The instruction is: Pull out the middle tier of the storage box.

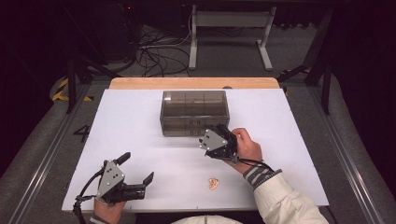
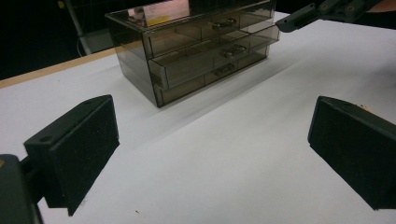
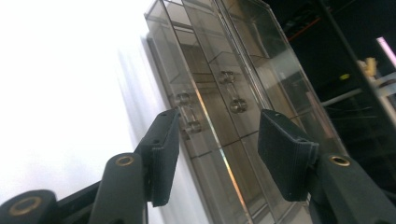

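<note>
Over on the left, the left gripper [image 1: 138, 169] lay low at the near edge of the white table [image 1: 140, 116], jaws spread wide with bare tabletop between them, gripping nothing. From its own view the pads [image 2: 79, 149] framed the white surface, with the smoky plastic drawer box [image 2: 196, 46] standing well ahead. Moving toward the middle, that drawer box [image 1: 194, 112] sat on the far half of the table, three drawers stacked, the middle one pulled out a little. Just in front of it, to the right, the right gripper [image 1: 221, 130] was held up at the drawer fronts, jaws half open, not pinching anything; in its own view the two pads [image 3: 163, 154] straddled the front of the drawers, near the small clear handles [image 3: 187, 114]. Near the front edge, a small orange scrap [image 1: 213, 184] lay alone on the table.
</note>
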`<state>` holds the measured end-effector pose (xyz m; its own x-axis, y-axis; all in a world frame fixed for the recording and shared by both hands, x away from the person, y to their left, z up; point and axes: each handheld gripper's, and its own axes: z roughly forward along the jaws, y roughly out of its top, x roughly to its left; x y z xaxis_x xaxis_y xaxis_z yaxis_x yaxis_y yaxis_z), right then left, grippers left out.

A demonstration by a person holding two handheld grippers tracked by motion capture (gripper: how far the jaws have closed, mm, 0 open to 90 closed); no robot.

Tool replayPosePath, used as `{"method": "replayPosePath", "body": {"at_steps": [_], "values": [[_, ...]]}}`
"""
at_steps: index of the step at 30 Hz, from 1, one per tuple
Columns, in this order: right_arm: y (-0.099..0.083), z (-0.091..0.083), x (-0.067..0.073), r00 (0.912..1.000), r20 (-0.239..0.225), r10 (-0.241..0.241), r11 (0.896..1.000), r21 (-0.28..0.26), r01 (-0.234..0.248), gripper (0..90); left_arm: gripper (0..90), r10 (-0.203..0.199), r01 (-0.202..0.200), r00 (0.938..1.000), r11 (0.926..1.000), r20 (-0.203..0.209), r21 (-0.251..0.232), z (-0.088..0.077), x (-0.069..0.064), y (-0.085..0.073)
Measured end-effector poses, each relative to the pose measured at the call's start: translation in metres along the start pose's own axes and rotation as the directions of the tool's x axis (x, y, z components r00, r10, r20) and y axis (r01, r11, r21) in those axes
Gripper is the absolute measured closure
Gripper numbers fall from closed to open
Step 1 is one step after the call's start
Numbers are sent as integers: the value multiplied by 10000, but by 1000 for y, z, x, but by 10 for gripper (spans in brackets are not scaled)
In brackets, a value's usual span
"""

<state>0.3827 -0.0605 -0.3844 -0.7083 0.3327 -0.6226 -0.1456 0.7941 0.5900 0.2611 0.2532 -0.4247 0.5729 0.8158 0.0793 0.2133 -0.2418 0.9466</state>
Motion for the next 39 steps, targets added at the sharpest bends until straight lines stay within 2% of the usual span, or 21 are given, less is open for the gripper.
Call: {"method": "replayPosePath", "body": {"at_steps": [4, 9, 15, 18, 20, 22, 28, 32, 39], "values": [[-1, -1, -7, 9985, -440, 328, 9994, 157, -321, 487, 25, 30, -30, 10000, 10000, 10, 8, 0, 0, 0], [-3, -2, -16, 9914, -976, 876, 9961, 202, -860, 465, 25, 42, -42, 10000, 10000, 25, 13, 1, 0, 0], [-5, -1, -26, 9827, -1351, 1266, 9917, 377, -1226, 448, 25, 47, -47, 9999, 10000, 142, 32, 4, 0, 2], [-6, 0, -30, 9740, -1716, 1482, 9887, 480, -1419, 463, 25, 107, -108, 9998, 9999, 169, 51, 6, 0, 2], [-6, 1, -34, 9616, -2191, 1653, 9857, 690, -1537, 491, 25, 117, -118, 9997, 9999, 196, 51, 7, 0, 2], [-7, 4, -36, 9527, -2472, 1770, 9831, 911, -1590, 497, 25, 103, -104, 9997, 9999, 209, 51, 7, 0, 2], [-10, 8, -42, 9381, -2736, 2122, 9766, 946, -1933, 527, 25, 101, -102, 9998, 9999, 169, 50, 6, 0, 2], [-11, 11, -46, 9315, -2948, 2131, 9765, 962, -1929, 536, 25, 83, -83, 9999, 10000, 148, 37, 5, 0, 2], [-7, 19, -52, 9265, -3113, 2113, 9764, 1115, -1851, 538, 25, 56, -57, 9999, 10000, 136, 50, 5, 0, 1]]}}
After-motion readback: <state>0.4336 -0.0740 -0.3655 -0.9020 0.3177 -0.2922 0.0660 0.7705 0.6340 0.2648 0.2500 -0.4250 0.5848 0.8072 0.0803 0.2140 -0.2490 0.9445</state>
